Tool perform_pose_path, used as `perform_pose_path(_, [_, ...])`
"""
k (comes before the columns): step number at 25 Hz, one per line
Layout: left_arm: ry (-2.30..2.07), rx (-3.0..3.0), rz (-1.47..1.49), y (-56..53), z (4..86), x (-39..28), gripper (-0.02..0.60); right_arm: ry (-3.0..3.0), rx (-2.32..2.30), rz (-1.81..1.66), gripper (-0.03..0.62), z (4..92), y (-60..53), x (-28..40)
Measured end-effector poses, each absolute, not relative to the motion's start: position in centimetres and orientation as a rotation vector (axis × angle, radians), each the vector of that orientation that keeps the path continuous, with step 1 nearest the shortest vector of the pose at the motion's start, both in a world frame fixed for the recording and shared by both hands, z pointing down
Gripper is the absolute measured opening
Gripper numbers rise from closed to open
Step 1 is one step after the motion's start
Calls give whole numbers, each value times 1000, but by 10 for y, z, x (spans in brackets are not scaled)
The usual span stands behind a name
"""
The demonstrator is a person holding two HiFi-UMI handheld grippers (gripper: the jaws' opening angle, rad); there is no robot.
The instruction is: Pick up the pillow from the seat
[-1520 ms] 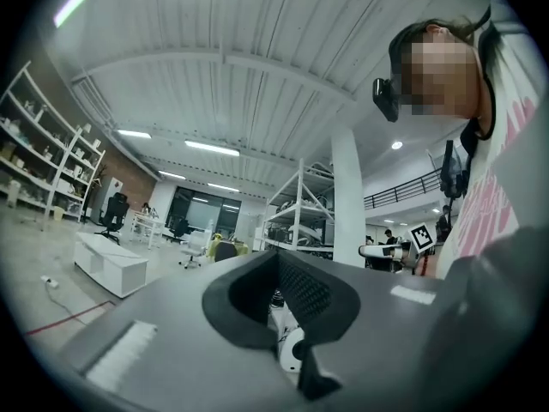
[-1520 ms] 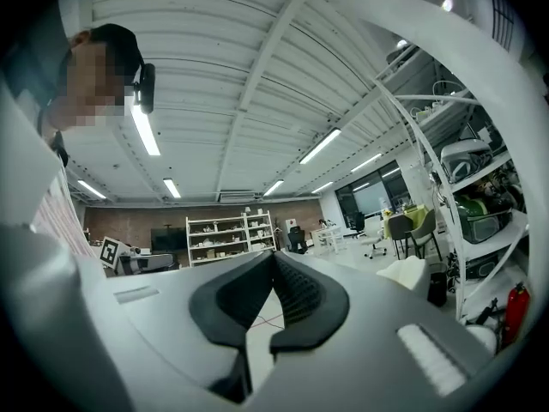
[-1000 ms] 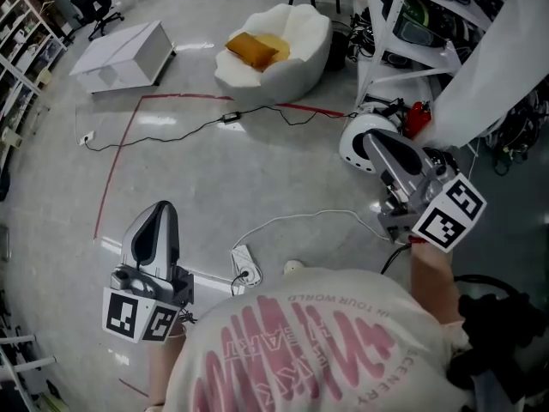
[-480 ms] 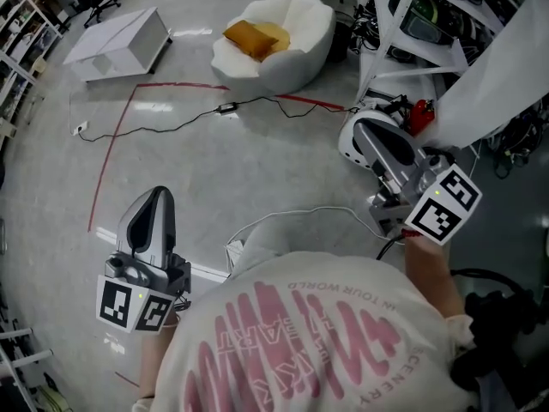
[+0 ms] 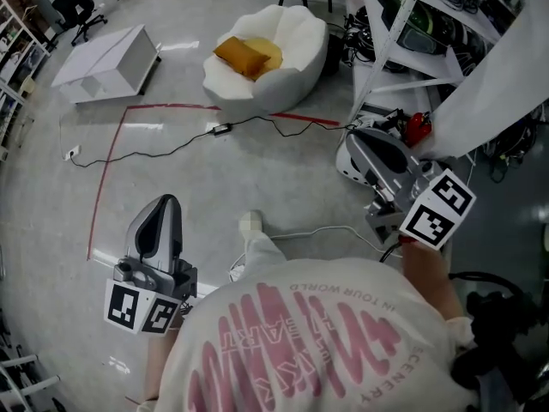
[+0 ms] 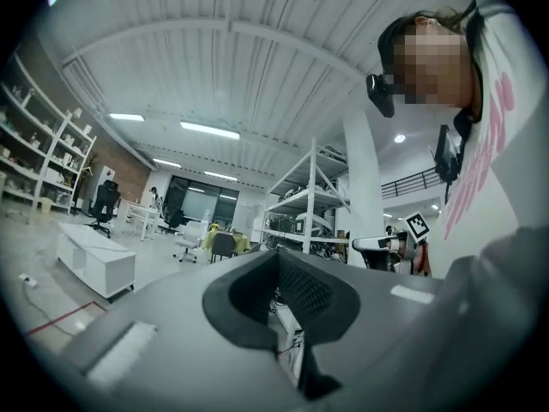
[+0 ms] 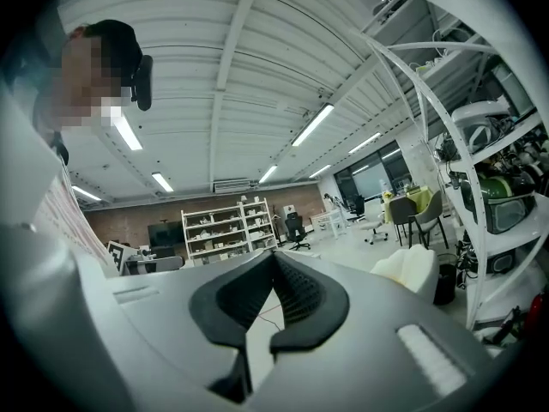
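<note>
An orange-yellow pillow (image 5: 243,55) lies in a white shell-shaped seat (image 5: 287,63) on the floor, far ahead at the top of the head view. My left gripper (image 5: 165,202) is held level at the lower left, jaws shut and empty, far from the seat. My right gripper (image 5: 365,137) is at the right, also shut and empty. In the left gripper view the black pads (image 6: 302,292) meet with nothing between them. In the right gripper view the pads (image 7: 296,294) are closed too, and the white seat (image 7: 410,269) shows ahead at the right.
A white low cabinet (image 5: 106,58) lies at the far left. A black cable (image 5: 171,148) and red floor tape (image 5: 108,174) cross the floor before the seat. Metal shelving (image 5: 412,37) with gear stands at the right. A white cable (image 5: 313,228) and the person's foot (image 5: 250,223) are close below.
The person has stepped forward; a foot now shows on the floor. Both grippers were carried along, still shut and empty. The power strip by the feet has gone under the body.
</note>
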State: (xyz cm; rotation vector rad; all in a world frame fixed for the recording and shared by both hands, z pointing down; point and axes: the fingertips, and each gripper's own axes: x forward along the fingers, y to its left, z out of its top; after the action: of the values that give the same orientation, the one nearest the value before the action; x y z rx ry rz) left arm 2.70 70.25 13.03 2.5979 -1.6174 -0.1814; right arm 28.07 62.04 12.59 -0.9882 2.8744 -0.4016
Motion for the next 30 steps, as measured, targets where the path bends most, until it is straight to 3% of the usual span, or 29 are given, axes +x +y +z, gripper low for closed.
perform_pose_path(15, [-1523, 2649, 6, 523, 124, -68, 12, 2857, -1043, -389, 6, 103, 475, 179])
perform_pose_path(30, [-1341, 2730, 19, 409, 135, -99, 12, 2789, -1195, -341, 6, 101, 389, 149])
